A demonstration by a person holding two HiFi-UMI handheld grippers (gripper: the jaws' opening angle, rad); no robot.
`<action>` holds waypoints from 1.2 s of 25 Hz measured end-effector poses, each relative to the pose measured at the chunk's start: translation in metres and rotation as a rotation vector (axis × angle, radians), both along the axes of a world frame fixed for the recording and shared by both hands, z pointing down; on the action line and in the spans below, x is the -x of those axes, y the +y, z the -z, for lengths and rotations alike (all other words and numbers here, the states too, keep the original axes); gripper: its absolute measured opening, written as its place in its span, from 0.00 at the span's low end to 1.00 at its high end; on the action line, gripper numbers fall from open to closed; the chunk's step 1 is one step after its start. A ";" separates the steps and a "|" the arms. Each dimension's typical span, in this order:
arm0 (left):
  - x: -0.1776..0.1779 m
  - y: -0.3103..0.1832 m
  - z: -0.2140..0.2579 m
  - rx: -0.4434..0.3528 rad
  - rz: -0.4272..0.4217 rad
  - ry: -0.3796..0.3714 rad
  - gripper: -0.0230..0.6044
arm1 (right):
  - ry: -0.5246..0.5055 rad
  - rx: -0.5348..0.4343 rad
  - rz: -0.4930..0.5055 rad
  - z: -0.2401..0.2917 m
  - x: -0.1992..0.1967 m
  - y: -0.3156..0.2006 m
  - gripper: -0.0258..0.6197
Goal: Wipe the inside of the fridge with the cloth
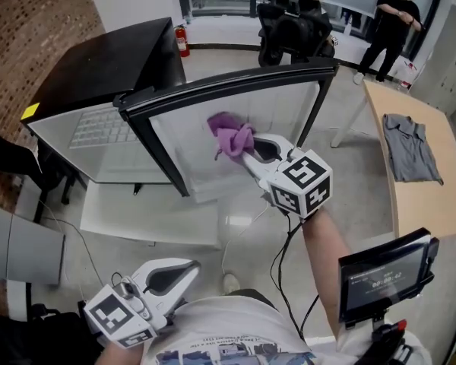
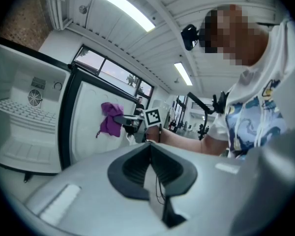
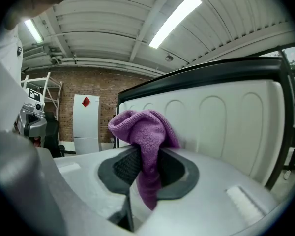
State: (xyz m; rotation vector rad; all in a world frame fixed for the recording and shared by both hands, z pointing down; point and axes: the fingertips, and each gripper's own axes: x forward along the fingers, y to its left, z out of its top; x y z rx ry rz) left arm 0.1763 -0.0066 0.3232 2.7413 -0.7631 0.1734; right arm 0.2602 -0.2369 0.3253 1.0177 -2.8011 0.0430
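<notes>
Taking the open fridge door as our landmark, we record, left to right:

- Item: fridge, left of the door. It has a black top and an open white cabinet with a wire shelf inside.
- Item: left hand-held gripper, below and left of the door and well apart from it. We note its jaws pressed together with nothing between them.
- Item: cloth, purple and bunched, at the upper middle of the door's white inner face. We cannot tell whether it touches the liner.
- Item: right hand-held gripper, in front of the door's inner face. Its jaws are clamped on the cloth, and a tail of the cloth hangs between them.
- Item: desk, right of the door and well apart from it. It carries a grey shirt.
- Item: small screen, below and right of the door.
</notes>
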 end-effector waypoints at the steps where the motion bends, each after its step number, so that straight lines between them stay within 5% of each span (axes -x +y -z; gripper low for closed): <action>1: -0.003 0.000 0.000 0.001 -0.006 0.001 0.05 | 0.000 -0.001 -0.017 0.001 -0.008 -0.001 0.16; 22: -0.017 -0.006 -0.012 0.008 -0.102 0.006 0.05 | 0.026 -0.004 -0.369 -0.013 -0.137 -0.023 0.16; 30: -0.022 0.002 -0.004 0.022 -0.086 0.006 0.05 | 0.005 0.008 -0.349 -0.006 -0.147 -0.010 0.16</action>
